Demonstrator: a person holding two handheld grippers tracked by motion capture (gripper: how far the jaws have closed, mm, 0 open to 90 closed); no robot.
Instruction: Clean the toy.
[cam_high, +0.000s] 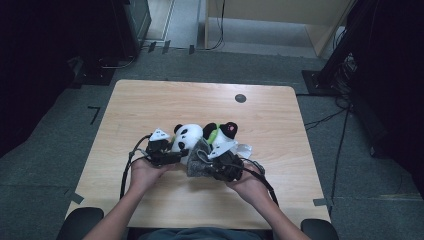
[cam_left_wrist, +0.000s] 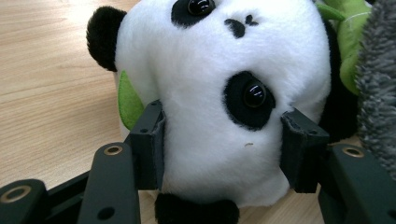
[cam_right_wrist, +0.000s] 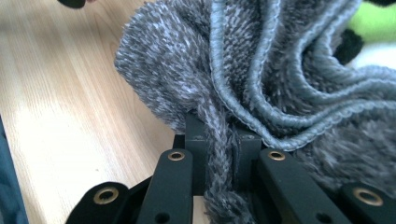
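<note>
While the person's forearms come in over the near edge of the counter (cam_high: 150, 100), both tools sit close together near its middle, a little toward that near edge. The left tool (cam_left_wrist: 223, 140) pinches the panda plush (cam_left_wrist: 219, 70) by the head, one black jaw pressed into each side of the white face (an eye sits just beside one pad), and the plush lies on the wood with a green leaf-like piece (cam_left_wrist: 127, 100) poking out beside the other pad. In the high view the left tool (cam_high: 181, 153) is at the plush's left side. The right tool (cam_right_wrist: 219, 149) has its jaws pressed together on a fold of the grey fuzzy cloth (cam_right_wrist: 280, 79), which bunches up right beyond the jaws and rests on the counter, touching the panda plush on its right. A small dark round mark (cam_high: 240, 98) lies near the far edge, well apart from everything
</note>
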